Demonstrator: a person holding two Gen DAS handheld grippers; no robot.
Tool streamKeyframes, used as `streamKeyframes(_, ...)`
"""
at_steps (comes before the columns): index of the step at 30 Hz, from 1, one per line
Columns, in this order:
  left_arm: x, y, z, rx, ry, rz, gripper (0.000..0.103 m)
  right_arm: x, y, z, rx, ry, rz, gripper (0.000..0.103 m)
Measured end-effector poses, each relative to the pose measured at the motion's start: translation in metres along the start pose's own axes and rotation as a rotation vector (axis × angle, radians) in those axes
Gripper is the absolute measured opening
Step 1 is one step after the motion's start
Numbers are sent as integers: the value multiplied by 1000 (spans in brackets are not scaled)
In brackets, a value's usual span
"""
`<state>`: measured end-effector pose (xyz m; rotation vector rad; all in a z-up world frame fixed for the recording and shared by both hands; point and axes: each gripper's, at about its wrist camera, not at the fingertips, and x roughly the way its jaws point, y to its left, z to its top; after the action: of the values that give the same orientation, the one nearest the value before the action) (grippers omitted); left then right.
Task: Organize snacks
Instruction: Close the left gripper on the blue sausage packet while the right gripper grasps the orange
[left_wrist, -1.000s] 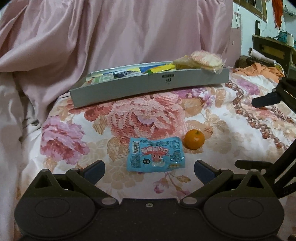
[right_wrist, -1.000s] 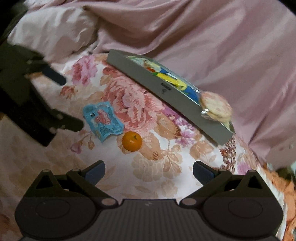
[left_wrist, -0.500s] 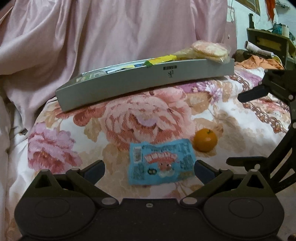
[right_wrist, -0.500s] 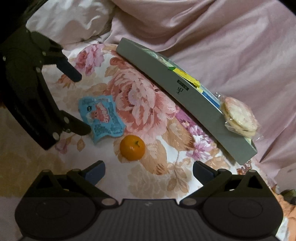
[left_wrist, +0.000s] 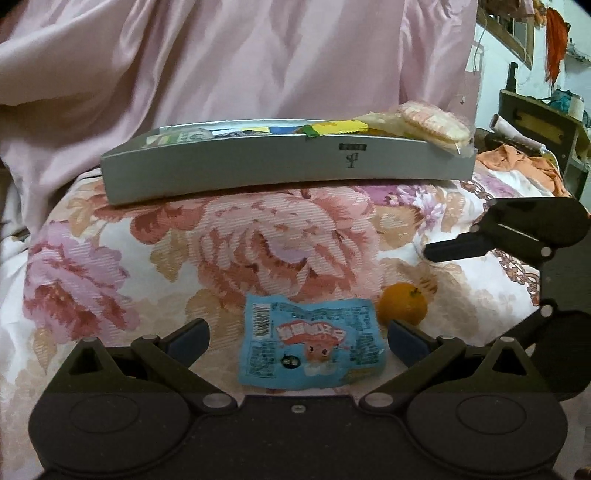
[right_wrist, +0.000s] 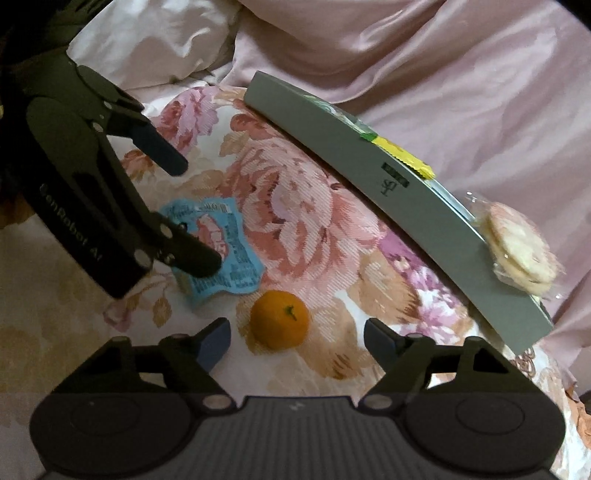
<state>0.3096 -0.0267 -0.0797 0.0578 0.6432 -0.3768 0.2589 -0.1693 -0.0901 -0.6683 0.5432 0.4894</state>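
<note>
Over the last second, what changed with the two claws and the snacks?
Both claws came in lower: the left claw now straddles the blue snack packet, the right claw is closing around the orange, not yet touching. Packet, orange, and grey box haven't moved.

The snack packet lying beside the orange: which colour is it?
Light blue, with a red and pink cartoon print; the snack packet shows best in the left wrist view.
</note>
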Motion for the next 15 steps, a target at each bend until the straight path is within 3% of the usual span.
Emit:
streamKeyframes(7,6,-3,-1,8,19,-16,102,5,-1,1,0,3,40,59)
streamKeyframes(11,12,-5,-2,26,45,-5,102,6,1,2,-14,15,53,40)
streamKeyframes(15,18,-9,-4,55,62,11,102,6,0,5,-17,61,63,39)
